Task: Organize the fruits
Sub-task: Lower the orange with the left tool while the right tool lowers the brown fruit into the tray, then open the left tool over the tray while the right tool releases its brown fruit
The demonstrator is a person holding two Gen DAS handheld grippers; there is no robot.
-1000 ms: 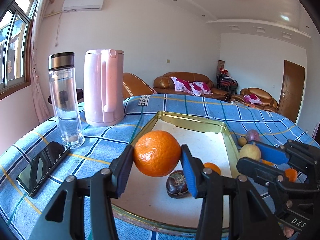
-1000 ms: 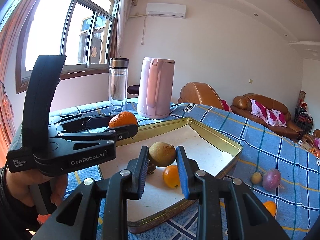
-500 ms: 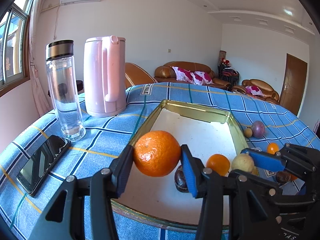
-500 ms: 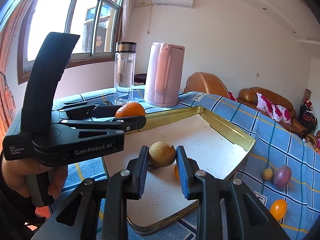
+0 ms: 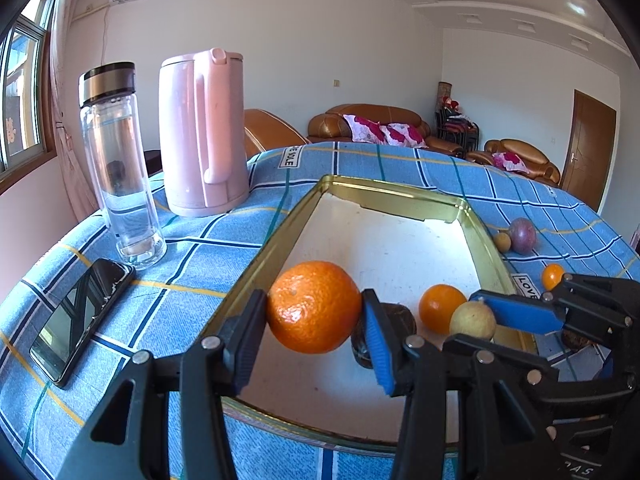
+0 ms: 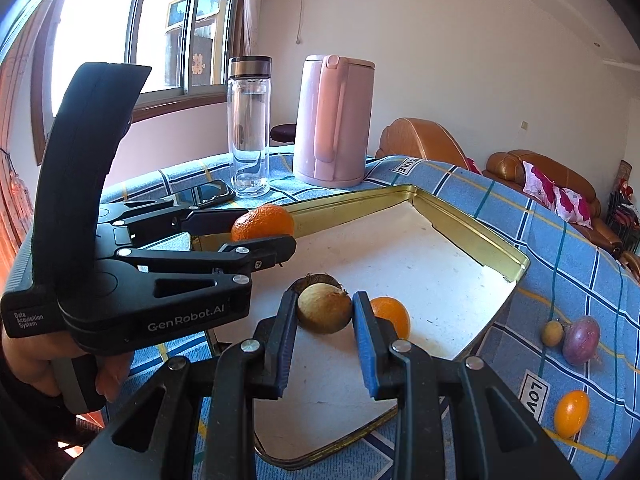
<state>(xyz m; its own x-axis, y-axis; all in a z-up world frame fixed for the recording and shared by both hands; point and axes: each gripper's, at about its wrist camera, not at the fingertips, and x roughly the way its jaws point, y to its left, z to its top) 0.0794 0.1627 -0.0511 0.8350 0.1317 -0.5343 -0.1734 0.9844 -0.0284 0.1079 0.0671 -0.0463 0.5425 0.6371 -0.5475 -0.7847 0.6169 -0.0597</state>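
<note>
Left wrist cam first: my left gripper (image 5: 314, 312) is clamped on a big mandarin (image 5: 314, 306), pads pressing both sides, holding it just above the near end of the gold tray (image 5: 384, 196). Under and behind it on the tray floor there's a dark brown fruit (image 5: 362, 342), mostly hidden by the blue pad, so I can't tell what it is. Further right in the tray sits a small orange (image 5: 440, 308).

Right gripper (image 6: 325, 314) is squeezed onto a tan, roundish fruit (image 6: 324, 314), over the tray too, right next to that small orange (image 6: 394, 314). From the left cam the tan fruit (image 5: 472, 320) shows up pinched against the blue pad at the right side.

Still out on the blue checked cloth (image 6: 580, 264), to the right of the tray: a purple fruit (image 6: 581, 340) with a little yellowish one (image 6: 552, 333) touching or just beside it, and a small orange fruit (image 6: 571, 408) nearer the camera, well apart from those two.

Off to the left of the tray there's a pink kettle (image 5: 202, 132), a clear bottle (image 5: 118, 160) beside it, and a phone (image 5: 82, 318) lying flat near the bottle. On the right cam I can see a hand (image 6: 48, 364) wrapped round the left gripper's grip.
</note>
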